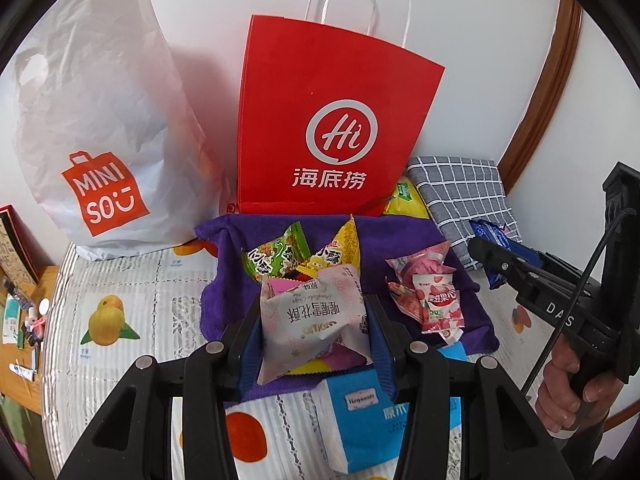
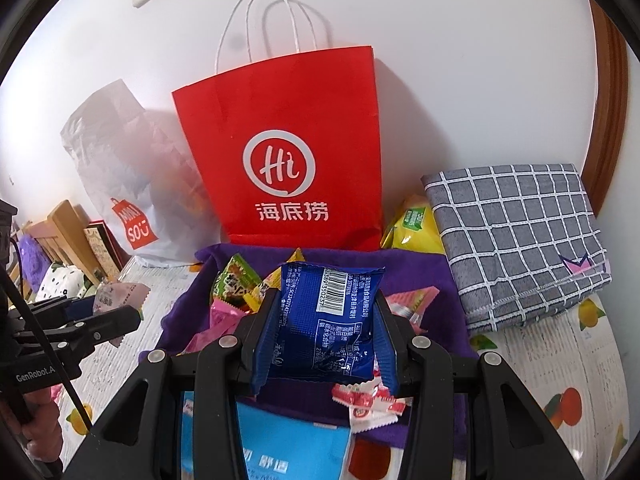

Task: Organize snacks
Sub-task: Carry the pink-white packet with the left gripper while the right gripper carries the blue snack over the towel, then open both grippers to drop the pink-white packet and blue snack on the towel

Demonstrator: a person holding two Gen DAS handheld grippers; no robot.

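My left gripper [image 1: 314, 322] is shut on a pink-white snack packet [image 1: 312, 320], held above a purple cloth [image 1: 224, 280] strewn with snacks: green [image 1: 276, 256], yellow [image 1: 336, 250] and strawberry packets [image 1: 436, 304]. My right gripper [image 2: 326, 324] is shut on a blue snack packet [image 2: 328, 320] above the same cloth [image 2: 432, 272]. The right gripper shows at the right of the left wrist view [image 1: 486, 252], and the left gripper at the left of the right wrist view [image 2: 120, 312]. A red paper bag [image 1: 332, 120] [image 2: 288, 152] stands upright behind the cloth.
A white Miniso plastic bag [image 1: 96, 128] stands left of the red bag against the wall. A folded grey checked cloth [image 2: 516, 236] and a yellow packet [image 2: 412, 224] lie to the right. A blue tissue pack [image 1: 372, 420] lies in front on the fruit-print sheet [image 1: 120, 300].
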